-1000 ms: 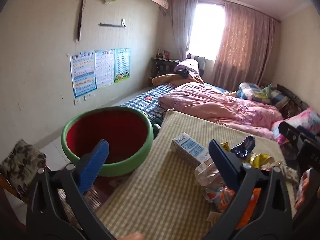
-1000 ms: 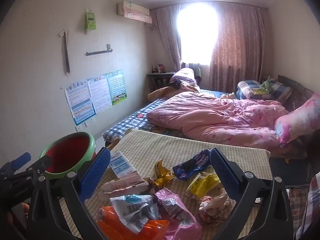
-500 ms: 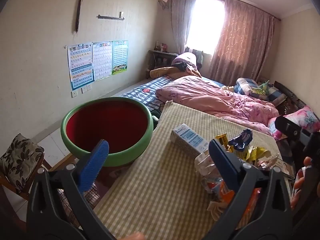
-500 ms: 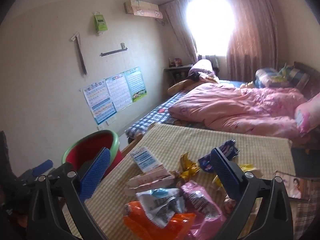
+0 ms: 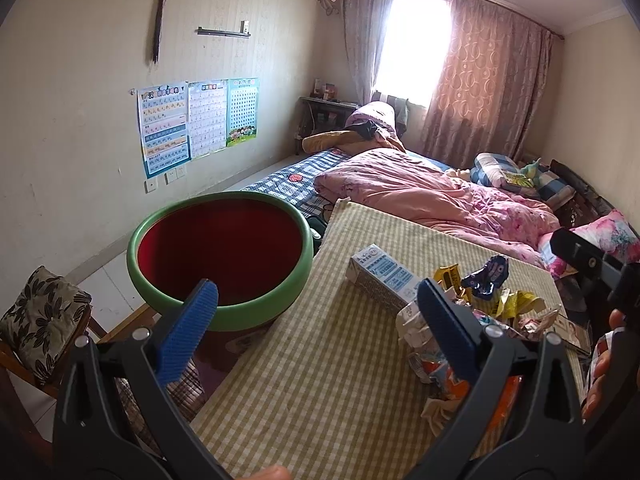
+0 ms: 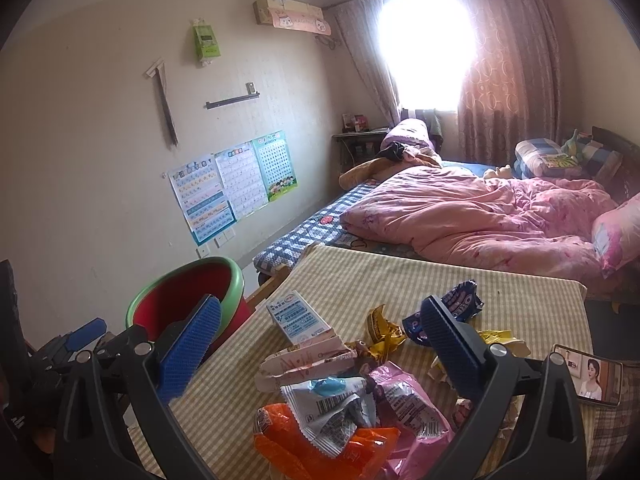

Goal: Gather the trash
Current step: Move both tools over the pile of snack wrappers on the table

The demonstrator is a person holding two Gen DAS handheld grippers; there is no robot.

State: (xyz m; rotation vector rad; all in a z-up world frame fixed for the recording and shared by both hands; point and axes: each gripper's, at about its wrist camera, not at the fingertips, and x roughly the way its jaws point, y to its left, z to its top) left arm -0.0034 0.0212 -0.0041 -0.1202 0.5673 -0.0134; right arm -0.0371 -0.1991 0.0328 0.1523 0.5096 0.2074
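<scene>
- Nearest our lenses, both tongs gape wide and hold nothing: our left gripper (image 5: 316, 308) hangs above the checked tablecloth (image 5: 320, 360), its blue pads clear of everything, and our right gripper (image 6: 320, 332) hangs above the heap of trash.
- Between and just under our right fingers lie the orange wrapper (image 6: 320, 448), a silver-white packet (image 6: 324, 404) and a pink bag (image 6: 408, 400); none touches the pads.
- Just beyond those sit a pale crumpled wrapper (image 6: 304, 362), a gold wrapper (image 6: 380, 324) and a dark blue Oreo wrapper (image 6: 460, 300) beside the right finger.
- Lying flat at the heap's far left edge is the milk carton (image 6: 298, 316), also seen just left of our left gripper's right finger (image 5: 384, 276).
- Off the table's left edge stands the green-rimmed red tub (image 5: 220, 252), near our left finger.
- At the table's right edge lies a phone (image 6: 588, 374) with a lit screen.
- Farther off is the bed with a pink quilt (image 6: 480, 216), then the bright window and curtains (image 6: 508, 68).
- Compared with half a second ago, our right gripper has swung so the phone shows more fully, while our left view has barely shifted.
</scene>
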